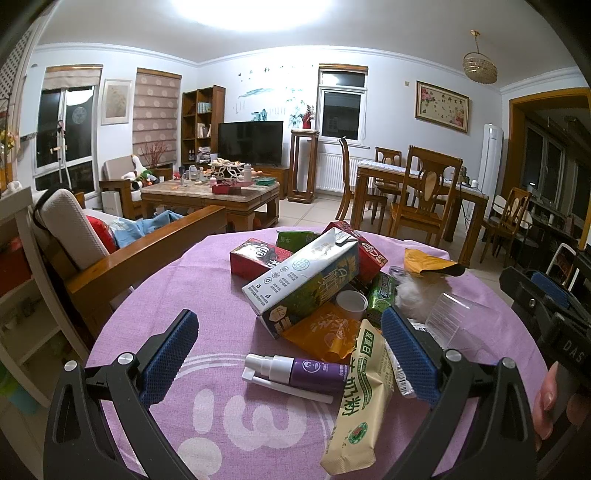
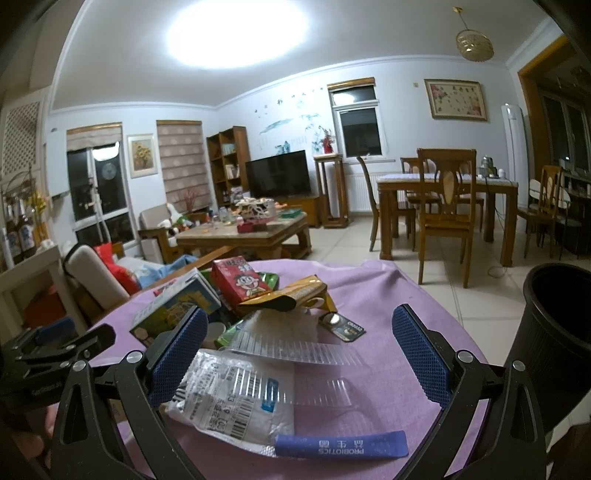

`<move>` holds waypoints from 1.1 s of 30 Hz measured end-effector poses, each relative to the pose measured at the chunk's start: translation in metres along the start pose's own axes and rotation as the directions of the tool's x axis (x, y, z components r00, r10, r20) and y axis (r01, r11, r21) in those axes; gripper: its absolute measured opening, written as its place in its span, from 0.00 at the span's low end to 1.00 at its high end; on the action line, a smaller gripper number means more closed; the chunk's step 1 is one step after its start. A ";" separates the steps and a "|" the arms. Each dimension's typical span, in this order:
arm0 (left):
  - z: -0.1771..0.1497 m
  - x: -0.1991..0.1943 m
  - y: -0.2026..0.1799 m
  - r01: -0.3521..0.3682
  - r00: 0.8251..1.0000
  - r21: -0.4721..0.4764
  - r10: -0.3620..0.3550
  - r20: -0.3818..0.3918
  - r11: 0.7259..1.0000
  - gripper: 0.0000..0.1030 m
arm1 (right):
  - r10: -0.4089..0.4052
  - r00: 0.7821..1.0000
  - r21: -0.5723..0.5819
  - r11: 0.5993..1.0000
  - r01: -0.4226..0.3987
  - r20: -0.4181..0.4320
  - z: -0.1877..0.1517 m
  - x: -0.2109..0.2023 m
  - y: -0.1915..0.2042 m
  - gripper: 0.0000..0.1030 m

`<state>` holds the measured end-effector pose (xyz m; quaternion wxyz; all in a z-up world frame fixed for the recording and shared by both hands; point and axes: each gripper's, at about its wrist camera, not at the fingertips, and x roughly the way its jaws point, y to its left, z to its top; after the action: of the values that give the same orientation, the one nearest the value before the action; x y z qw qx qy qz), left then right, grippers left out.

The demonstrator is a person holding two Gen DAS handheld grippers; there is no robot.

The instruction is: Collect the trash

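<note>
Both the left hand-held gripper (image 1: 290,347) and the right hand-held gripper (image 2: 299,356) hang wide open, empty. Litter heaps on the pink-clothed counter (image 2: 388,295), left of the black bin (image 2: 557,332). The clear plastic cup (image 2: 295,365) looks light and crushable; pinch its ribbed wall gently.

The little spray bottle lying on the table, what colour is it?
Purple spray bottle with white nozzle; clearest in the left wrist view.

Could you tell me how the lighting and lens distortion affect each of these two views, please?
Left wrist view: the ceiling light blows out to white, walls and the table edge bow from fisheye, and the corners vignette black. Right wrist view: the same light glares overhead, the clear cup shows soft reflections, and the bin stays dark at the edge.
</note>
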<state>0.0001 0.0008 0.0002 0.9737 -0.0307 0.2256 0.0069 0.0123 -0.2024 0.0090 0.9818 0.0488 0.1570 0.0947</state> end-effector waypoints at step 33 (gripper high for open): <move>-0.008 -0.012 0.009 0.141 0.987 -0.012 -0.142 -0.073 0.990 0.95 | 0.158 0.974 0.010 0.987 -0.159 -0.159 0.038 0.015 -0.017 0.96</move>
<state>-0.0147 0.0092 -0.0023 0.9626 -0.0504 0.2587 -0.0625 0.0411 -0.2184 0.0382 0.9555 0.0519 0.2307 0.1766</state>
